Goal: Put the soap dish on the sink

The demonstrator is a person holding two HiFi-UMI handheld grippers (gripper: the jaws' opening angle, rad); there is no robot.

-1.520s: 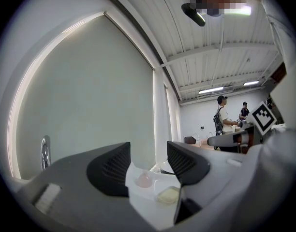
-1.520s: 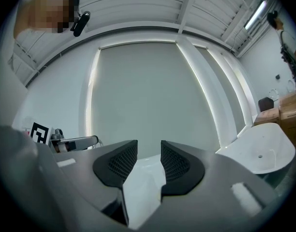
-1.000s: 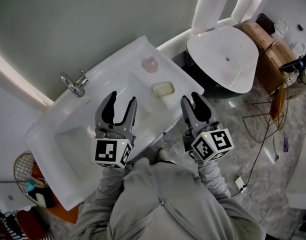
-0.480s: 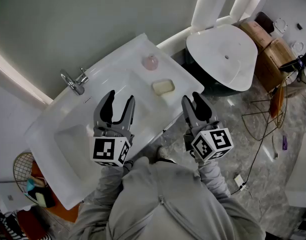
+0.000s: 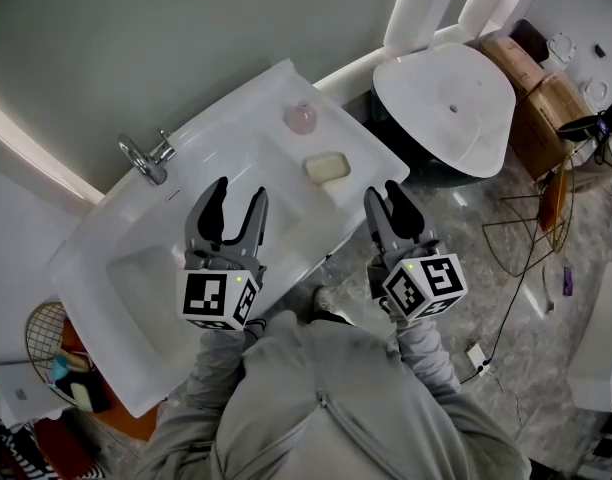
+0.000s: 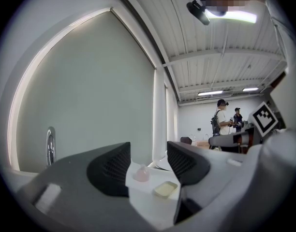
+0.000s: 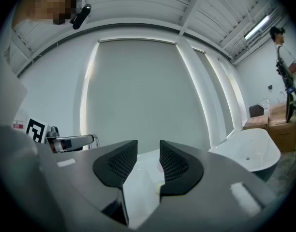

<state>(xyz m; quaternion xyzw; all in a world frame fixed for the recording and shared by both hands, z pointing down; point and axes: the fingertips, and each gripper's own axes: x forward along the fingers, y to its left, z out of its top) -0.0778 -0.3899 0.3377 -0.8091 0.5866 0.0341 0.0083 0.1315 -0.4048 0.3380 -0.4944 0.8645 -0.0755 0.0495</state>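
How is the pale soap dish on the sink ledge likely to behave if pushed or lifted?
The soap dish looks low and flat, so it should slide rather than roll or tip. It seems small and shallow, so probably light. The sink ledge is glossy, so a push may skid it.

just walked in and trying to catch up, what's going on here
A person stands at a white sink with a gripper in each hand. The left gripper and the right gripper are both open and empty, held near the sink's front edge. The soap dish lies on the sink's ledge to the right of the basin, beside a small pink item. Neither gripper touches it.
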